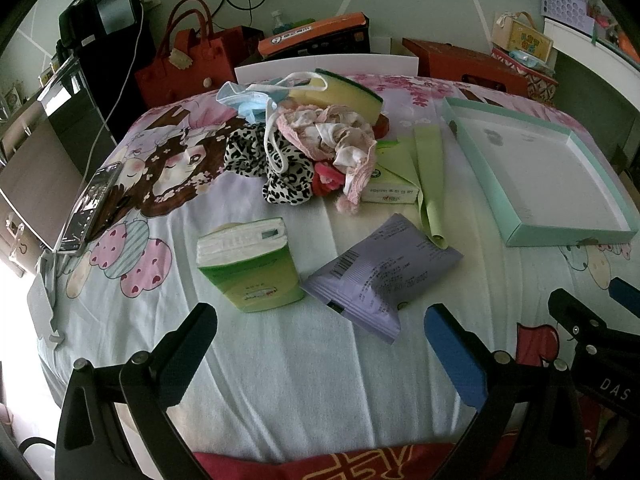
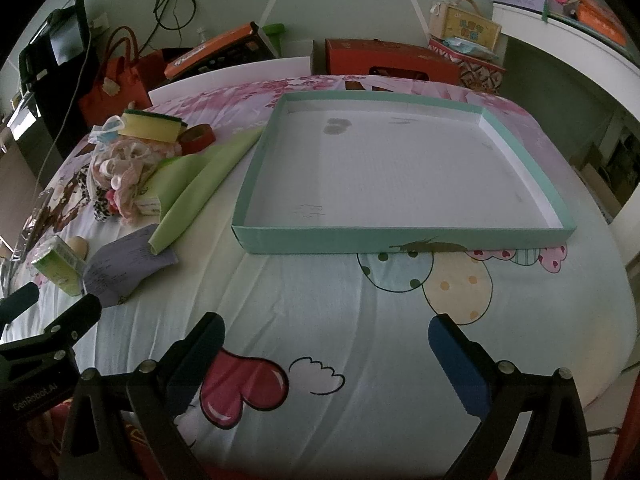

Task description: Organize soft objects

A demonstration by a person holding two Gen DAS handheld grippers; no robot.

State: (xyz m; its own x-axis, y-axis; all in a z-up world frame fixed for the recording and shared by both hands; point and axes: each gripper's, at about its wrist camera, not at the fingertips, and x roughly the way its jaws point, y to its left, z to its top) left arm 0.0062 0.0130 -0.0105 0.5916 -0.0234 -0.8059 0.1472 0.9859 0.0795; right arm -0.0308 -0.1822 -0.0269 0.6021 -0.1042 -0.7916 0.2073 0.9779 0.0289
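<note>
A heap of soft things lies mid-bed in the left wrist view: a pink frilly cloth (image 1: 336,136), a leopard-print cloth (image 1: 272,168), a blue face mask (image 1: 248,100) and a yellow-green sponge (image 1: 340,90). Nearer me lie a green tissue pack (image 1: 252,268) and a purple packet (image 1: 380,268). The shallow teal box lid (image 1: 516,168) is at the right, and it fills the right wrist view (image 2: 400,236) with nothing inside. My left gripper (image 1: 324,344) hovers open, short of the tissue pack. My right gripper (image 2: 328,356) is open over bare sheet in front of the lid.
A phone (image 1: 90,208) leans at the bed's left edge with a white cable. A light green folded paper (image 1: 430,176) and a small carton (image 1: 394,184) lie between heap and lid. Red bag (image 1: 184,60), orange box (image 1: 316,36) and red case (image 2: 388,60) stand behind the bed.
</note>
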